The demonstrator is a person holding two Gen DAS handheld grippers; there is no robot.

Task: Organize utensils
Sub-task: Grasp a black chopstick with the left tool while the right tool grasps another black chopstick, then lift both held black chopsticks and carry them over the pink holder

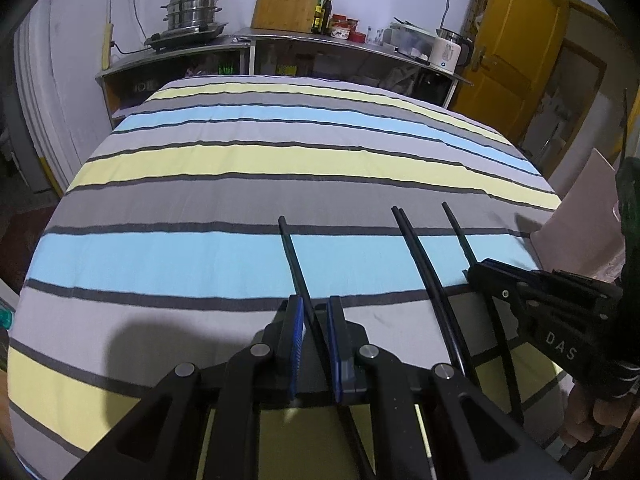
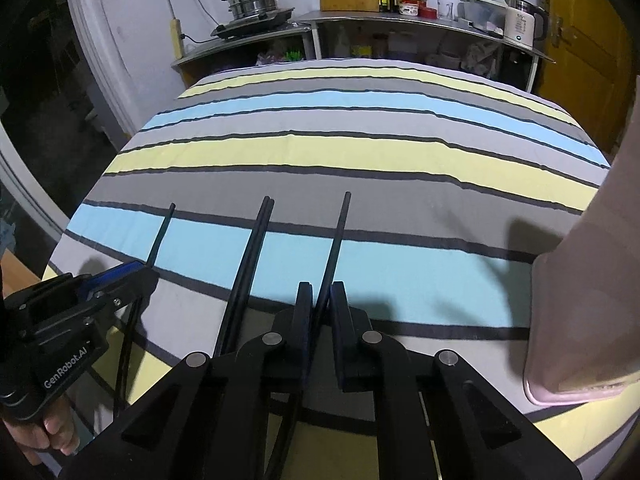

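In the left wrist view my left gripper (image 1: 316,312) is shut on a black chopstick (image 1: 296,264) that sticks out forward over the striped cloth (image 1: 200,256). To its right a pair of black chopsticks (image 1: 420,264) lies side by side on the cloth. Further right, my right gripper (image 1: 480,270) grips another single chopstick (image 1: 458,228). The right wrist view shows that right gripper (image 2: 322,296) shut on its chopstick (image 2: 338,236), the pair (image 2: 250,256) to its left, and the left gripper (image 2: 136,270) with its chopstick (image 2: 160,236).
A tall pink container (image 2: 580,300) stands at the right edge of the table, also in the left wrist view as the pink container (image 1: 580,216). Behind the table a steel shelf (image 1: 320,40) carries a steamer pot (image 1: 194,10), cutting board, bottles and a kettle (image 1: 448,50). A hand (image 2: 48,428) holds the left gripper.
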